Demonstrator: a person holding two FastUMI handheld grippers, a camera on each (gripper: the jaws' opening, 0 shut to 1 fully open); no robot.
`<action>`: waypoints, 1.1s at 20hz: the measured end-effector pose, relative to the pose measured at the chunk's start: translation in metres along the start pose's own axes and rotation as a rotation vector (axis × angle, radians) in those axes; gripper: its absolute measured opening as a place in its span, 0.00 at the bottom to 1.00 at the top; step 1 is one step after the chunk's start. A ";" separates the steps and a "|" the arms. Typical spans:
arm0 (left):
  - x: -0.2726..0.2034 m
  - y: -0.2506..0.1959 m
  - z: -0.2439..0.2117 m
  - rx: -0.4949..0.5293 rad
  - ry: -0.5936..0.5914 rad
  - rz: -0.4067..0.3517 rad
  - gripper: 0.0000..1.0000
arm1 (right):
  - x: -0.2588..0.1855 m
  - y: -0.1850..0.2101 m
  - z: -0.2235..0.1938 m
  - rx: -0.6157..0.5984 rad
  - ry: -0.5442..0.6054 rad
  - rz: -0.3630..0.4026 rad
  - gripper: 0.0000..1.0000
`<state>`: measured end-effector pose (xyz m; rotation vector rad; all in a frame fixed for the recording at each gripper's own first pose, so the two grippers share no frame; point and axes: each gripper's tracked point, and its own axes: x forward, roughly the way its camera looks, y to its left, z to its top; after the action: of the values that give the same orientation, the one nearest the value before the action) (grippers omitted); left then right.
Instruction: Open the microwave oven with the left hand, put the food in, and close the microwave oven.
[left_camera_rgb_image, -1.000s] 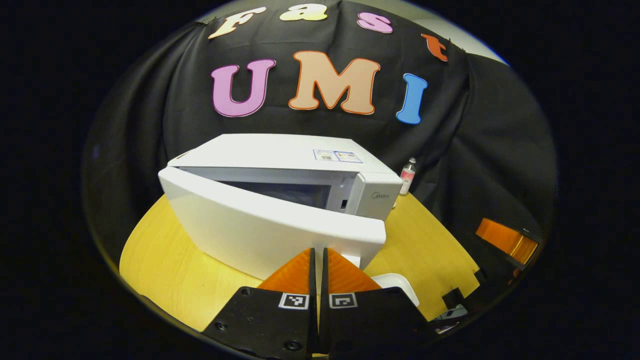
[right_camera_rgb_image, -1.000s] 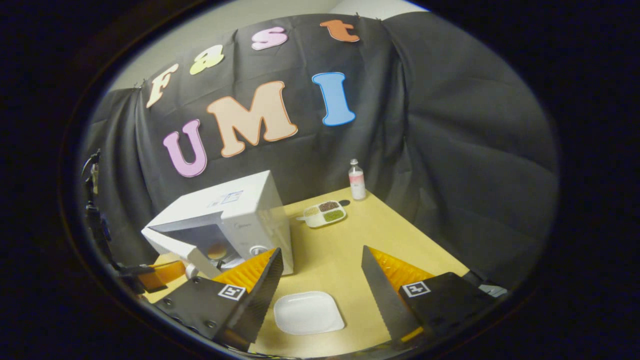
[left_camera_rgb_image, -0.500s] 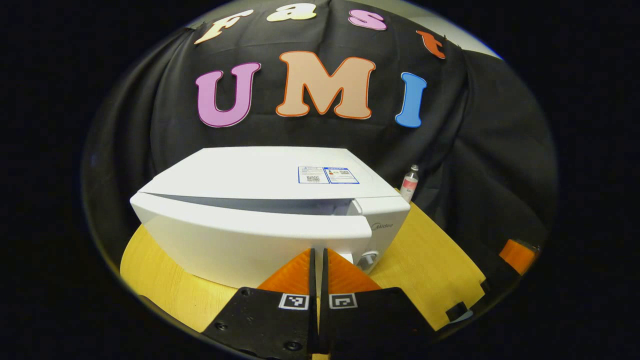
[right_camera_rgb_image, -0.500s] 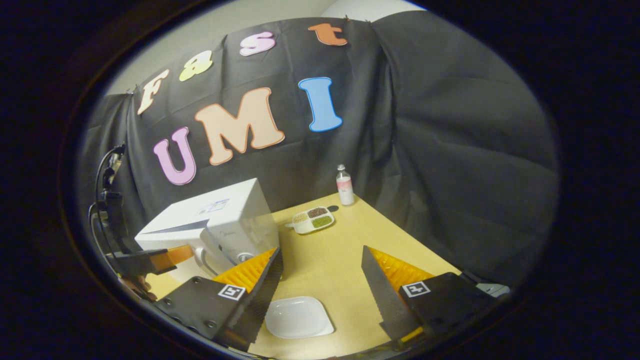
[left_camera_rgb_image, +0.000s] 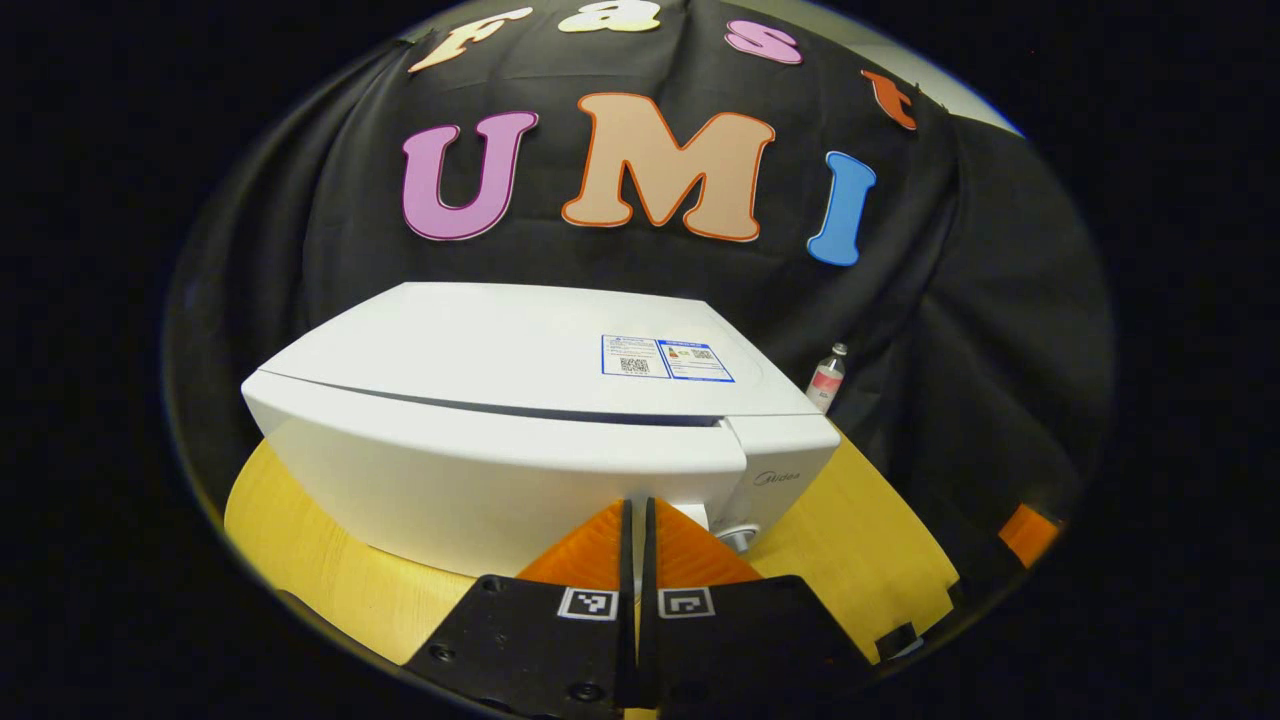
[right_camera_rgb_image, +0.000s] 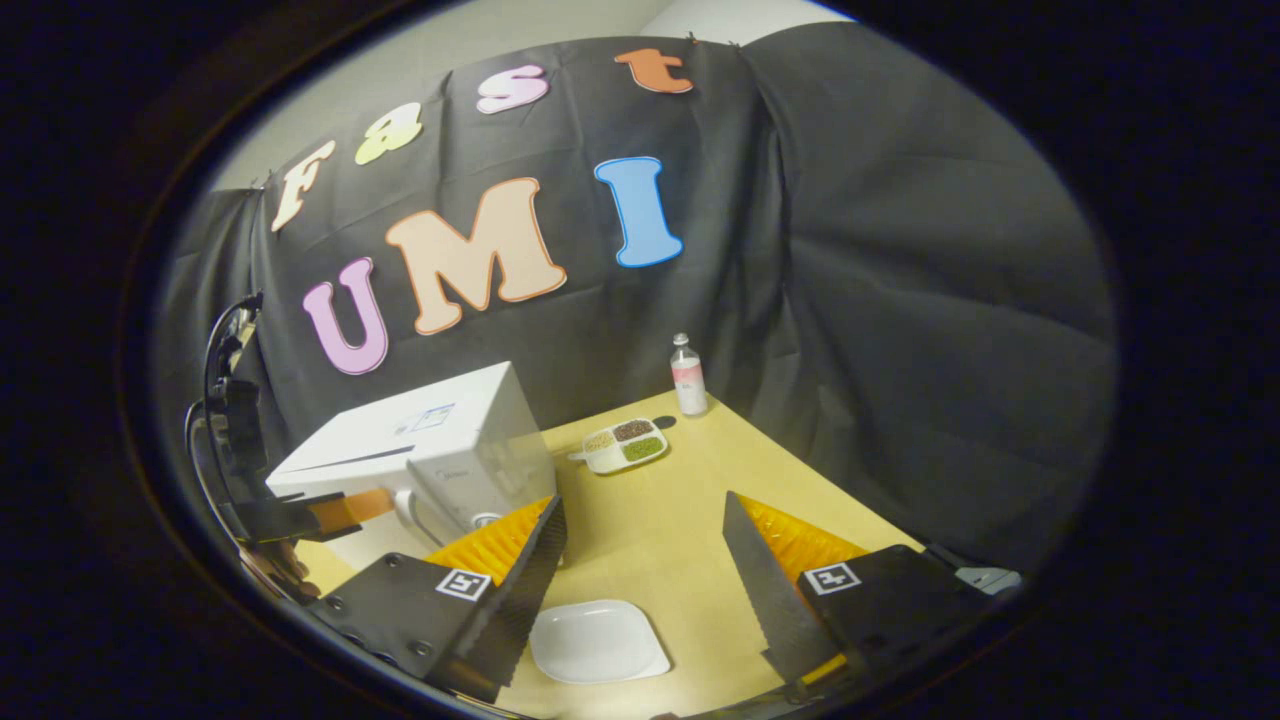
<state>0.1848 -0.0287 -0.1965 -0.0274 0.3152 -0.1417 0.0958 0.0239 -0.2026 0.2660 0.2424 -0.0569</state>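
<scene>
Left claw (left_camera_rgb_image: 636, 520), fingers pressed together, meets the microwave (left_camera_rgb_image: 520, 420) door; right claw (right_camera_rgb_image: 640, 560) hangs spread above a white plate (right_camera_rgb_image: 597, 641).

Your light comes from overhead, even and fairly bright: the microwave (left_camera_rgb_image: 520, 345) top reads clean white with no blown glare, and the desk (left_camera_rgb_image: 310, 560) glows warm yellow in the left gripper view, paler in the right gripper view. Shadows are soft; a faint one trails the bottle (right_camera_rgb_image: 686, 375). The black cloth soaks up light, folds barely showing. Fisheye bend curves the microwave's front edge and bows the desk rim. Edges dim and smear, and your left tongs (right_camera_rgb_image: 345, 505) look slightly blurred near the rim.
</scene>
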 end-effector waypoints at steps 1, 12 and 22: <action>0.000 0.000 0.002 0.009 -0.002 0.005 0.01 | 0.000 0.003 -0.002 -0.006 0.002 0.006 0.92; 0.011 -0.001 0.003 0.001 -0.002 0.012 0.01 | -0.003 0.017 -0.010 -0.044 0.025 0.055 0.92; -0.037 -0.005 0.014 0.057 -0.081 -0.004 0.11 | -0.007 0.043 -0.024 -0.113 0.064 0.143 0.92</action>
<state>0.1534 -0.0278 -0.1714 0.0224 0.2303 -0.1535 0.0875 0.0713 -0.2122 0.1719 0.2883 0.1071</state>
